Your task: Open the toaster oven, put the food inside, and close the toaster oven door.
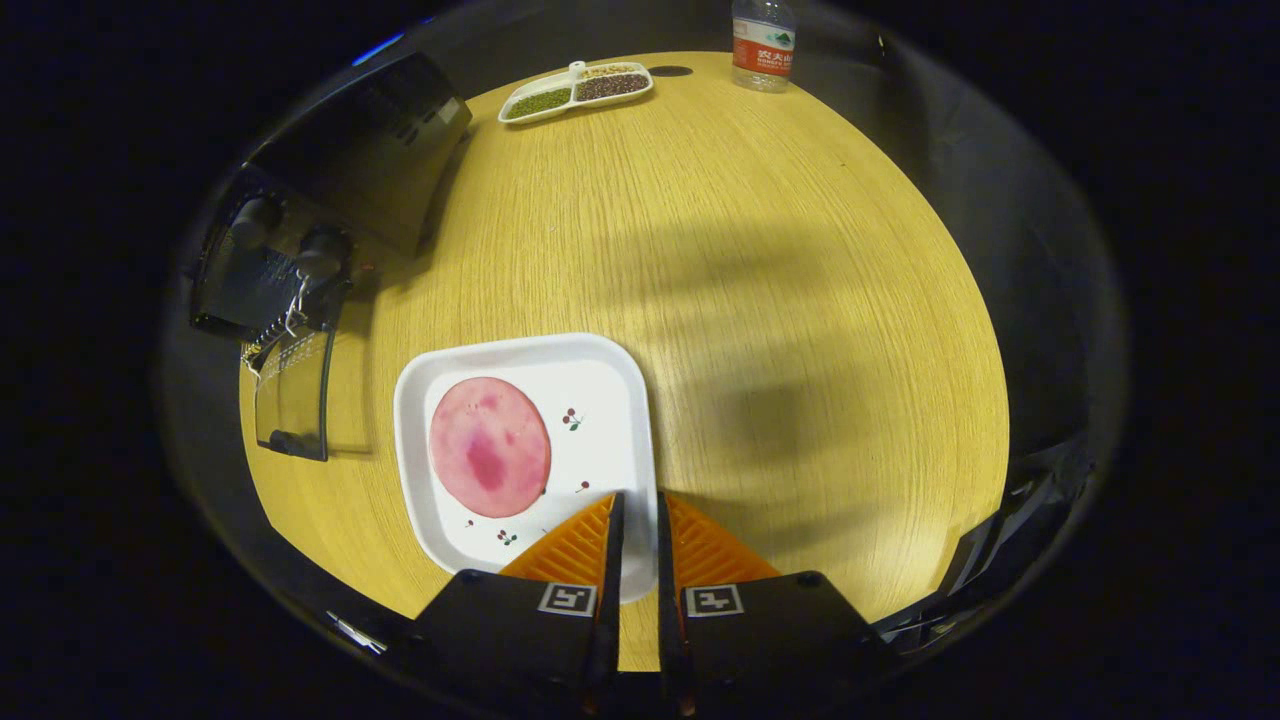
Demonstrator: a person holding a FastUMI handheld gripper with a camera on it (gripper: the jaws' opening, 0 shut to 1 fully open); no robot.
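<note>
A round pink slice of food (489, 446) lies on a white square plate (600, 400) on the wooden table. My gripper (635, 497) is at the plate's near right corner. The plate's right rim runs through the narrow gap between the two orange fingers (575, 545), which are closed on it. To the left of the plate stands the black toaster oven (350, 160). Its glass door (290, 395) is folded down flat, and the inside is hidden from here.
At the table's far edge, a divided white dish of beans (575, 90) sits beside a water bottle (763, 40). The bare wooden tabletop (760, 300) stretches ahead and to the right of the fingers. Two knobs (320, 250) sit on the oven's front.
</note>
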